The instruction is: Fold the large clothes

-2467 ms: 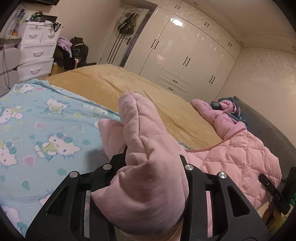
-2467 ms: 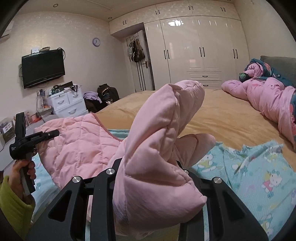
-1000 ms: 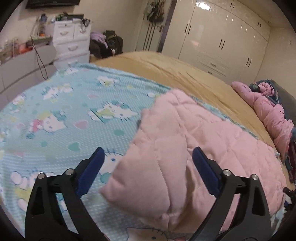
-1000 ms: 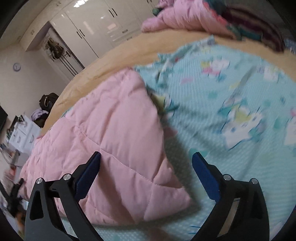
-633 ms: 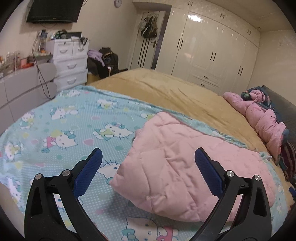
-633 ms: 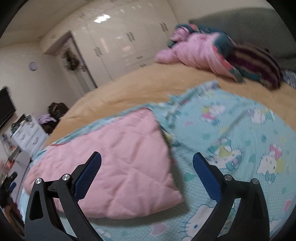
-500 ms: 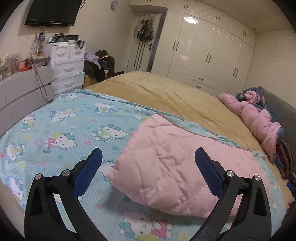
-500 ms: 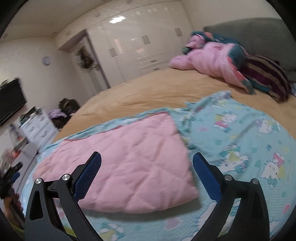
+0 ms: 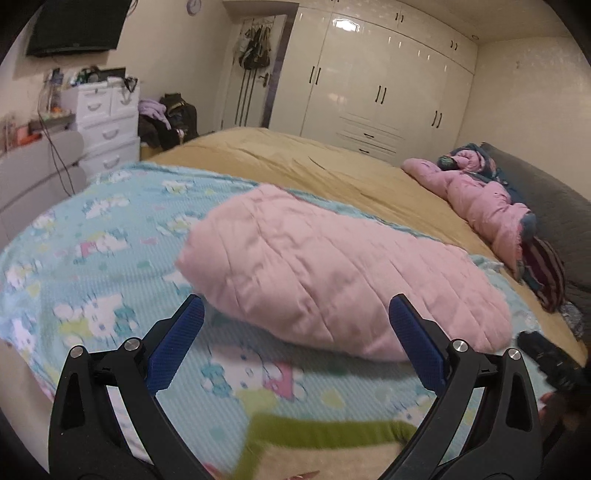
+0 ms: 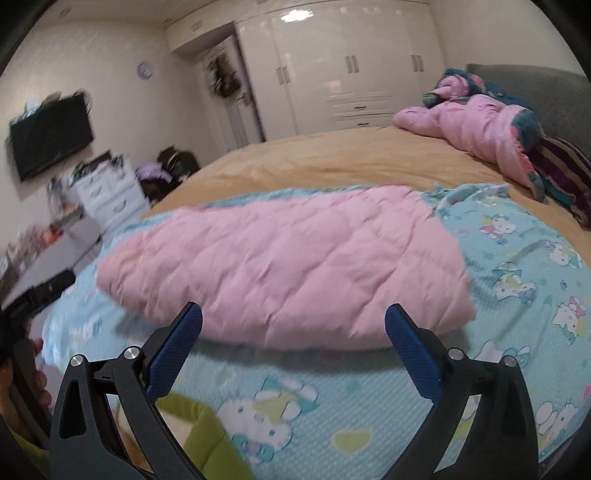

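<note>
Item: pink quilted garment (image 9: 332, 273), large, padded, diamond-stitched. It is laid flat and folded over on the cartoon-print blue blanket (image 9: 92, 258), near the foot edge of the bed. Its surface is seen in both wrist views; the right wrist view shows it (image 10: 288, 266) stretched across the blanket from left to right.

Item: left gripper (image 9: 295, 325). The jaws are spread wide, blue pads facing each other, nothing is held between them. It is kept above the blanket, short of the garment's near edge, with no contact seen.

Item: right gripper (image 10: 293, 325). The jaws are likewise spread wide and nothing is clamped. It is kept just short of the garment's near edge, apart from it.

Item: tan bedspread (image 9: 295, 162), uncovered beyond the blanket.

Item: second pink padded garment (image 9: 480, 199), heaped at the head end of the bed beside a grey headboard (image 9: 546, 206).

Item: white wardrobe (image 9: 376, 81), along the far wall.

Item: white drawer unit (image 9: 107, 118), at the left wall, under a wall-mounted television (image 9: 74, 26).

Item: green sleeve (image 10: 207, 435), partly seen at the lower edge, blurred.
</note>
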Demonstrator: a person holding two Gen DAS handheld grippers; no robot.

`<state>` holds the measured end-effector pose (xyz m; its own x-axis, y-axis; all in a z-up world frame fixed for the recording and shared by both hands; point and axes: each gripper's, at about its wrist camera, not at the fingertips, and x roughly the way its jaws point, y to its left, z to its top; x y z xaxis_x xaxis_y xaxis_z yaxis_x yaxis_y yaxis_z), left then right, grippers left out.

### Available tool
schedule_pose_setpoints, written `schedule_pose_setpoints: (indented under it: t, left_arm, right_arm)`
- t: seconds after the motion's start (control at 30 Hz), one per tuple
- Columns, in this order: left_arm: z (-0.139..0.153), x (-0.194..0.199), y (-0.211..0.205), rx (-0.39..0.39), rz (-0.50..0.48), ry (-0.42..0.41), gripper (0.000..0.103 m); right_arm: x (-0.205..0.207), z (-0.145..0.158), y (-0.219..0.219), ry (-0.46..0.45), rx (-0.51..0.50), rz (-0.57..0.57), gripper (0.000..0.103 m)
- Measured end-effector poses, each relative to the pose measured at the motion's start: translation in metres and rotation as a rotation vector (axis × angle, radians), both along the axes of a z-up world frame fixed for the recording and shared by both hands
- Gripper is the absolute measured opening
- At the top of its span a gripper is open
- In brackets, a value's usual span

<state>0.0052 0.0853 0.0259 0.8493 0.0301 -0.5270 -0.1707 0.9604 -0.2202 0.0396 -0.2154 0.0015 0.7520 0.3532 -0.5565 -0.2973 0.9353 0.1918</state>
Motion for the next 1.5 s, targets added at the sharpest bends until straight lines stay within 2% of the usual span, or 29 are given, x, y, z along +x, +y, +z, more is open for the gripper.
schedule_pose_setpoints:
  t: [0.13, 0.23, 0.33, 0.63, 1.5]
  left_arm:
    - [-0.014, -0.008, -0.002, -0.028, 0.018, 0.020, 0.094]
    - [-0.019, -0.009, -0.005, -0.015, 0.030, 0.049, 0.094]
    - [-0.019, -0.009, -0.010, 0.014, 0.033, 0.051, 0.094]
    - [-0.018, -0.011, -0.017, 0.031, 0.013, 0.045, 0.094]
    - [-0.015, -0.012, -0.018, 0.035, 0.018, 0.039, 0.094]
  right_arm:
    - [-0.002, -0.012, 0.010, 0.031, -0.005, 0.018, 0.099]
    - [-0.001, -0.015, 0.014, 0.041, -0.013, 0.032, 0.099]
    - [-0.003, -0.015, 0.017, 0.032, -0.024, 0.043, 0.099]
    - [-0.003, -0.017, 0.018, 0.036, -0.026, 0.055, 0.099]
    - [-0.006, -0.018, 0.019, 0.035, -0.030, 0.062, 0.099]
